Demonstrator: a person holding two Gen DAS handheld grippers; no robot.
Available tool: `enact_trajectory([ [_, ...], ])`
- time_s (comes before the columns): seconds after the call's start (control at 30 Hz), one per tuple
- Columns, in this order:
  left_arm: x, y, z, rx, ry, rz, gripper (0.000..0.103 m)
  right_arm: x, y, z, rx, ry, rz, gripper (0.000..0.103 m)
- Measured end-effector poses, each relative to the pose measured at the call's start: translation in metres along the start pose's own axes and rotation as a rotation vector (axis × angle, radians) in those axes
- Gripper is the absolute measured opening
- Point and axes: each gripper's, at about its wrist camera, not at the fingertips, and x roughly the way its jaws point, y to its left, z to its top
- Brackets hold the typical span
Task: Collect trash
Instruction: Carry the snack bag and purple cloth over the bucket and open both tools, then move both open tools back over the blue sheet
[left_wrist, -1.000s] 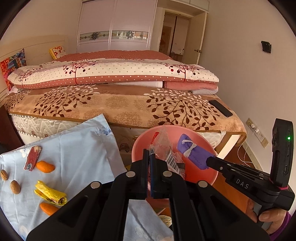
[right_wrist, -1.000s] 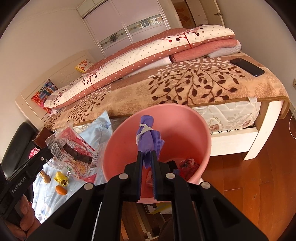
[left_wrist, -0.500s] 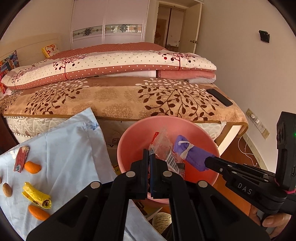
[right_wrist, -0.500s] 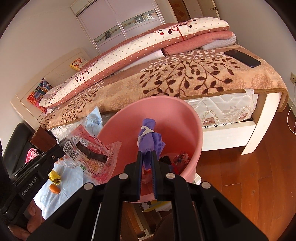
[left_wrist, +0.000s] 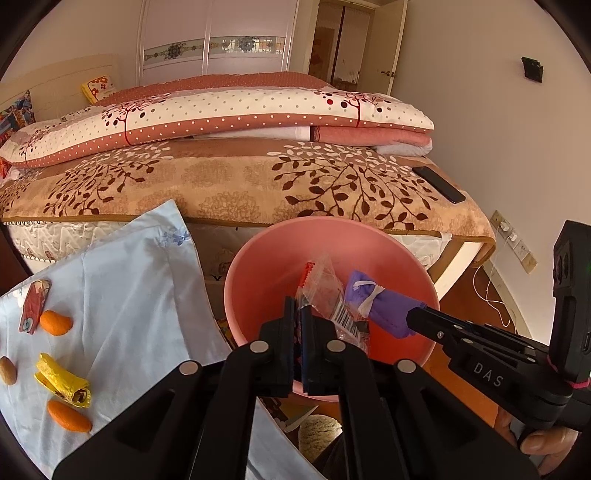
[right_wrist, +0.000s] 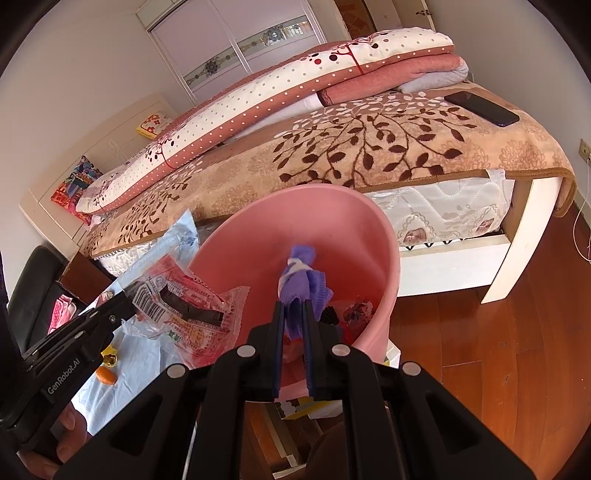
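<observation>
Both grippers lower over pink bin, left gripper pinching crinkled wrapper, right gripper pinching purple cloth

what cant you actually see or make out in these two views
- Bottom of the pink bin: left wrist view, hidden by the plastic wrapper and purple mask.
- Barcode text on the wrapper: too small, both views.
- Items under the bin: right wrist view, blocked by the right gripper.

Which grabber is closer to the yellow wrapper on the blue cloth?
Left. The left gripper is beside the cloth with the yellow wrapper; the right gripper sits farther over, above the pink bucket.
</observation>
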Motion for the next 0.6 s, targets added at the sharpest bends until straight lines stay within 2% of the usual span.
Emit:
enact_trajectory([
  [0.03,0.0,0.0,0.0,-0.002,0.002,-0.004,0.01,0.0,0.0,0.0,0.0,-0.001,-0.001,0.009],
  [0.1,-0.001,0.001,-0.002,-0.008,-0.002,-0.006,0.03,0.0,-0.001,0.0,0.001,-0.001,-0.003,0.009],
  [0.17,-0.004,0.001,-0.003,-0.007,-0.014,-0.003,0.037,0.0,-0.001,0.001,0.004,-0.002,-0.004,0.009],
  [0.37,-0.009,0.001,-0.003,-0.004,-0.02,-0.013,0.038,-0.003,0.001,0.001,0.003,-0.01,-0.003,0.009],
  [0.4,-0.01,0.002,-0.003,-0.005,-0.022,-0.011,0.039,-0.004,0.002,0.001,0.0,-0.009,-0.002,0.012],
  [0.43,-0.011,0.002,-0.003,-0.008,-0.022,-0.011,0.039,-0.004,0.003,0.001,-0.001,-0.007,0.003,0.02],
  [0.47,-0.013,0.003,-0.004,-0.012,-0.023,-0.011,0.039,-0.005,0.004,0.0,-0.001,-0.008,0.01,0.023],
  [0.6,-0.023,0.008,-0.007,-0.023,-0.033,-0.003,0.039,-0.008,0.014,-0.002,-0.027,-0.009,0.029,0.023],
])
